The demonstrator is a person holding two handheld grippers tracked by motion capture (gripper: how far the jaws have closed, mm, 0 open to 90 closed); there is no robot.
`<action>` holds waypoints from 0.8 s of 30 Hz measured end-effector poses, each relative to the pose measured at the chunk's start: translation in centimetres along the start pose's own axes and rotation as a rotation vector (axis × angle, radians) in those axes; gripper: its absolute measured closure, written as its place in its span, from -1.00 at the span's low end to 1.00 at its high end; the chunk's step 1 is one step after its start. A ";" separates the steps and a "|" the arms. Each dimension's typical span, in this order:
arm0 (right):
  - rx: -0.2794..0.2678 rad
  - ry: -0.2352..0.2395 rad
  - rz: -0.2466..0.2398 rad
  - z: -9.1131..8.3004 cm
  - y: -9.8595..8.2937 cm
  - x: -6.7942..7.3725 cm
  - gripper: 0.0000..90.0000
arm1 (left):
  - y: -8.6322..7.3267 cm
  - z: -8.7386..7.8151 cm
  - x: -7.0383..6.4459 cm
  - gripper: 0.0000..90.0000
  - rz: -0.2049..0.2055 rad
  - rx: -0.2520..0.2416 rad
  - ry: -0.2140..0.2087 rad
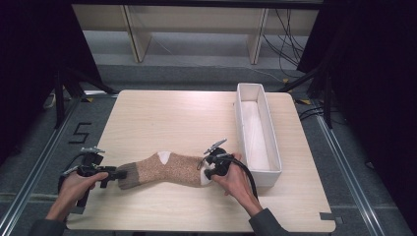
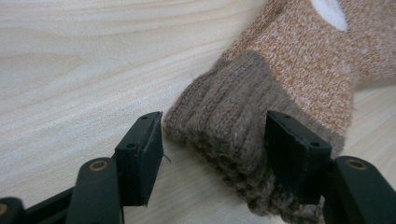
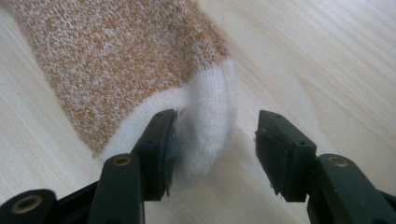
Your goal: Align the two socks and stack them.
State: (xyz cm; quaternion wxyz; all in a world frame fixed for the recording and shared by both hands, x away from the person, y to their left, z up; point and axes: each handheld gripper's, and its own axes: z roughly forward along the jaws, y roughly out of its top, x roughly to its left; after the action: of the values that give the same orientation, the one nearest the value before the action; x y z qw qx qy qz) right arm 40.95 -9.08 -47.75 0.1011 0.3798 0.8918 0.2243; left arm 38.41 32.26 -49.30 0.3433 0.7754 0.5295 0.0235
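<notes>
Open tongs (image 2: pixel 212 154) straddle unmarked sock (image 2: pixel 299 60); a floor mark (image 1: pixel 81 132) reads 5

Pale wooden table (image 1: pixel 162 110) on grey floor (image 1: pixel 29 162), black curtains (image 1: pixel 373 73) beside.

Readable marks: one black digit "5" (image 1: pixel 80 132) is lying on the grey floor (image 1: pixel 29 152), left of the table, beyond the left gripper (image 1: pixel 117 174).

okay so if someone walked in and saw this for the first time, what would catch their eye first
Most likely the orange-brown sock stretched across the near part of the wooden table, with a gripper at each end. The left gripper has open jaws around the dark ribbed cuff; the right gripper stands open at the white toe. A long white box lies to the right.
</notes>
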 end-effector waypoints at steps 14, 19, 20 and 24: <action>-0.025 0.053 0.098 0.6 -0.7 -0.4 0.16 | 0.0 0.9 -0.3 0.01 -0.015 0.017 -0.048; -0.039 0.081 0.096 0.7 -0.9 -0.4 0.38 | -0.1 1.0 -0.3 0.28 -0.006 0.003 -0.070; -0.045 0.096 0.071 0.6 -0.9 -0.3 0.51 | -0.2 0.9 -0.4 0.40 0.000 -0.005 -0.086; -0.047 0.096 0.047 0.3 -0.9 -0.1 0.65 | -0.3 0.6 -0.4 0.55 0.006 -0.033 -0.098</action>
State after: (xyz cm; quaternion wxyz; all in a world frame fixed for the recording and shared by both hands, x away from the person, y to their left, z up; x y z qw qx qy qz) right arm 40.54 -9.57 -48.39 0.0616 0.3870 0.8808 0.2657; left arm 38.24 31.66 -49.80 0.3815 0.7714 0.5093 -0.0050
